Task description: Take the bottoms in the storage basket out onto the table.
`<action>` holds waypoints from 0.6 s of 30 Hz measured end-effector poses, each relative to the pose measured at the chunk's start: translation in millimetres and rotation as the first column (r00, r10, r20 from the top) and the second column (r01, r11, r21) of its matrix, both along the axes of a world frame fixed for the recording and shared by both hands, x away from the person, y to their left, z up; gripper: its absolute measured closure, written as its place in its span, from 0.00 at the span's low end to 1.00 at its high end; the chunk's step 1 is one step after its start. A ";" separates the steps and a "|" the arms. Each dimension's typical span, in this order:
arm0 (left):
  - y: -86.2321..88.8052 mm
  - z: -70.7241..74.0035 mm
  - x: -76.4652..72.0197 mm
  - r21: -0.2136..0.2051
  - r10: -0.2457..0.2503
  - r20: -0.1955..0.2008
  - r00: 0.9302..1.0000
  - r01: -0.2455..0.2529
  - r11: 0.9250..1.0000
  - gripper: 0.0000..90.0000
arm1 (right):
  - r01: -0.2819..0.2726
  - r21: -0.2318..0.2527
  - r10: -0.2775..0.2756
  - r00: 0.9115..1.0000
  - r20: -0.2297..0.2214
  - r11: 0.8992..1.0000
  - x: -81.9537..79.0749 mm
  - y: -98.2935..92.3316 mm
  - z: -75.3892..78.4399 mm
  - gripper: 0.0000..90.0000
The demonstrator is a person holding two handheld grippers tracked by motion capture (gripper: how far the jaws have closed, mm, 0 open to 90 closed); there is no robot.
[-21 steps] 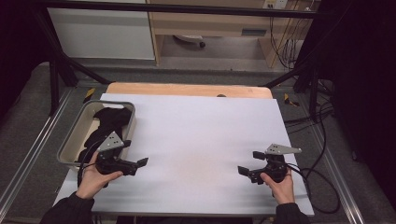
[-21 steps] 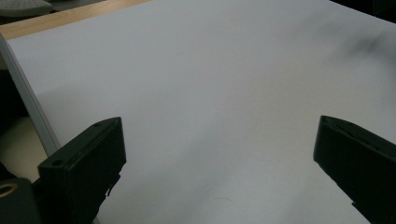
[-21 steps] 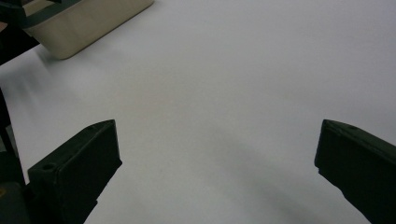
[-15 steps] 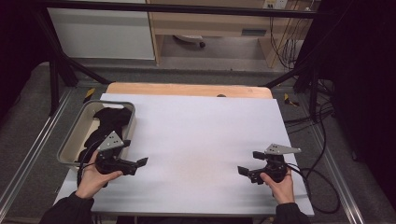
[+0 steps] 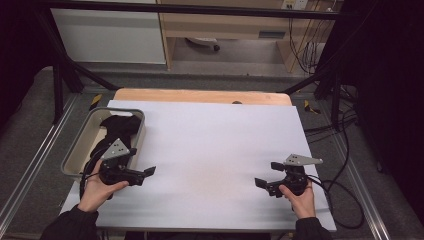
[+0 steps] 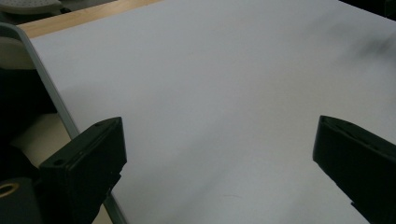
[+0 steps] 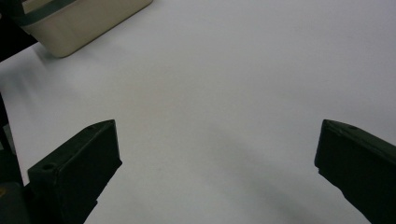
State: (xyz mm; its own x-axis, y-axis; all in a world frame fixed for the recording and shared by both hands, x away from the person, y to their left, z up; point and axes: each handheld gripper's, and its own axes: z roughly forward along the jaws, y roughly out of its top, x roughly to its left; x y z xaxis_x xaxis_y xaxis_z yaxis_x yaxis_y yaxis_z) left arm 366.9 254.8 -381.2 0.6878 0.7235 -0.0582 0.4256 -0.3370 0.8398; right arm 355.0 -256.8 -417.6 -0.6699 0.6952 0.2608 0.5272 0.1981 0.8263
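Note:
A beige tray (image 5: 87, 122) with a grey rim stands on the left of the white sheet (image 5: 215, 140), and a black cloth (image 5: 119, 127) lies bunched inside it. Just in front of the tray a hand holds my left gripper (image 5: 146, 175), pointing right across the sheet. In the left gripper view my left gripper (image 6: 219, 140) has its jaws wide apart and open, with bare sheet between them and the tray rim (image 6: 46, 84) at the left. Near the front right, my right gripper (image 5: 264, 176) points left. The right gripper view shows my right gripper (image 7: 217, 140) open and empty, the tray (image 7: 79, 28) far off.
A wooden table edge (image 5: 200, 95) shows behind the sheet. Black frame bars (image 5: 65, 70) cross the back and sides. Cables (image 5: 345, 150) hang off the table's right side. A cabinet (image 5: 225, 25) stands on the floor beyond.

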 end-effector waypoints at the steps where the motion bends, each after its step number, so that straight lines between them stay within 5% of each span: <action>1: 1.0 0.4 0.1 0.001 0.002 0.000 1.000 -0.002 1.000 0.03 | 0.000 0.000 0.000 1.000 0.000 1.000 -0.1 -0.1 0.0 0.01; 18: 13.8 6.9 2.4 0.006 0.037 0.006 0.999 -0.037 0.999 0.03 | -0.004 -0.009 0.004 1.000 -0.011 1.000 -0.4 0.9 -0.7 0.01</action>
State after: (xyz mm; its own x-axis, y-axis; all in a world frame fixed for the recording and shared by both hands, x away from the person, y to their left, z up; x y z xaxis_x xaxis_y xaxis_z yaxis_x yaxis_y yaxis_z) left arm 369.3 268.7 -374.2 0.6608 0.7489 -0.0495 0.4327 -0.3263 0.8404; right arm 354.6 -255.9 -418.4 -0.6699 0.6949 0.2615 0.5353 0.2081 0.8186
